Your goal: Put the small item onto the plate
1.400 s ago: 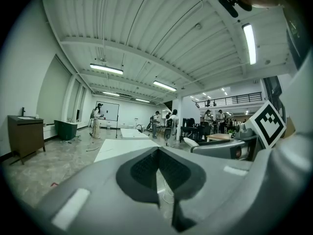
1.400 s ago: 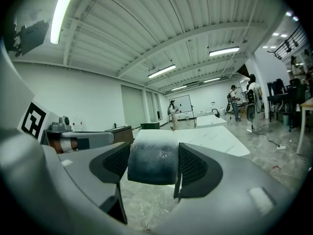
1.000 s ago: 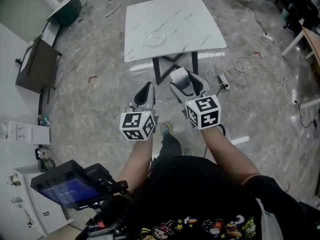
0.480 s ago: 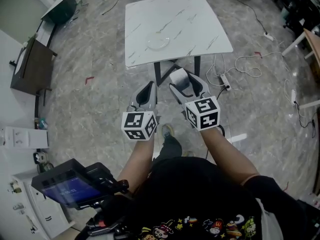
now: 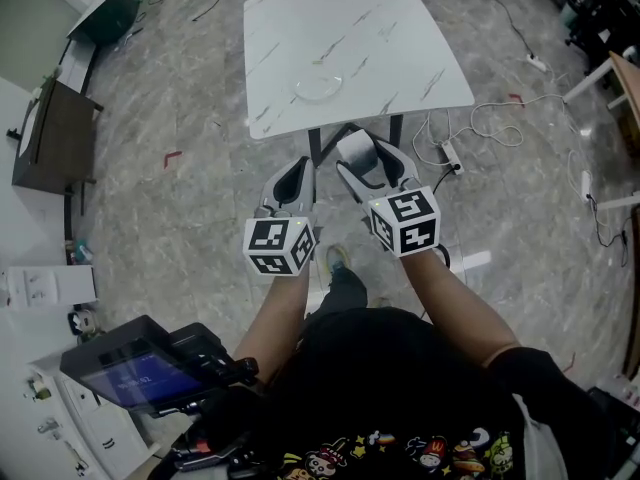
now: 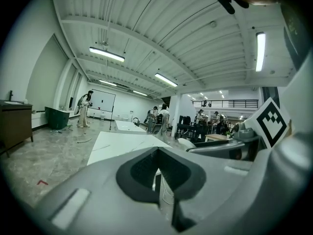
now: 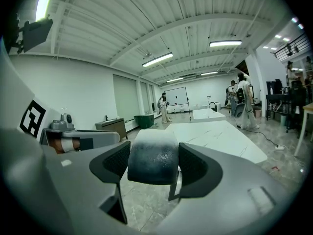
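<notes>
A white marble table (image 5: 400,38) stands ahead of me, with a clear glass plate (image 5: 318,87) on its near half. Both grippers hang short of the table's near edge, over the floor. My right gripper (image 5: 362,158) is shut on the small item (image 5: 356,148), a rounded piece that is white on top and dark grey below (image 7: 152,156); it fills the gap between the jaws. My left gripper (image 5: 291,175) is shut with nothing in it (image 6: 157,173). The table top (image 7: 215,133) lies ahead, past the jaws, in both gripper views (image 6: 122,143).
A power strip (image 5: 446,158) and white cables lie on the floor right of the table. A dark cabinet (image 5: 45,138) and a green bin (image 5: 105,13) stand at the left. A device with a screen (image 5: 135,373) sits at my lower left. People stand far off.
The table and plate have drawn a little closer and lower in the head view as I step forward. Both grippers keep their pose; the right still holds the item.
</notes>
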Demonstrator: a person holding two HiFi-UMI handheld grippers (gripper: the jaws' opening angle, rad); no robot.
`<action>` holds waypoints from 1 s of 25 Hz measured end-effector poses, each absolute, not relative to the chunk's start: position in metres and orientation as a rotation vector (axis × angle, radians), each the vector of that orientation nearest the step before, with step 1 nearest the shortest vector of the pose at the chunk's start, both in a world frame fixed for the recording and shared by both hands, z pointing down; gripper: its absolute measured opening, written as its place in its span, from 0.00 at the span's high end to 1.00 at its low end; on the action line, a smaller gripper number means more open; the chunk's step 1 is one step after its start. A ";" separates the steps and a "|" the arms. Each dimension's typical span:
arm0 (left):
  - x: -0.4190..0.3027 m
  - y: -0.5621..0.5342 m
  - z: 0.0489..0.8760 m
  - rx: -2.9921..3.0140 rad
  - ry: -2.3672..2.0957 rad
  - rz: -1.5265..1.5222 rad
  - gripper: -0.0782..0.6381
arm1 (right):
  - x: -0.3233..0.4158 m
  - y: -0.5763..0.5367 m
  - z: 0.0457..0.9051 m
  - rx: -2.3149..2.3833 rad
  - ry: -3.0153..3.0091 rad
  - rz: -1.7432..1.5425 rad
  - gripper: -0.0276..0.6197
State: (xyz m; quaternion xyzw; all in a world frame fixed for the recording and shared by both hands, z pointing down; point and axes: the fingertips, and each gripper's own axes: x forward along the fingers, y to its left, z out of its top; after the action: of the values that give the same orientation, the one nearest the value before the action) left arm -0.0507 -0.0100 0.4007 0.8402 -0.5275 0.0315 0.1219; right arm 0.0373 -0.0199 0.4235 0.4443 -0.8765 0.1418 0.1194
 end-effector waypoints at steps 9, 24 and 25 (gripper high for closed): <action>-0.074 -0.062 0.397 2.487 -1.485 0.103 0.89 | 0.007 -0.065 0.420 1.333 -2.537 0.408 0.44; -0.089 -0.106 0.401 2.529 -1.389 0.114 0.89 | -0.011 -0.100 0.423 1.396 -2.492 0.425 0.44; -0.088 -0.107 0.401 2.530 -1.385 0.113 0.89 | -0.011 -0.101 0.423 1.398 -2.490 0.427 0.44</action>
State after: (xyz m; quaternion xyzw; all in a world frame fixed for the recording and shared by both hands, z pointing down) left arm -0.0884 -0.1067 0.4006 0.8694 -0.4759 0.0390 0.1272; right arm -0.0108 -0.1014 0.4228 0.4803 -0.8554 0.1469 0.1270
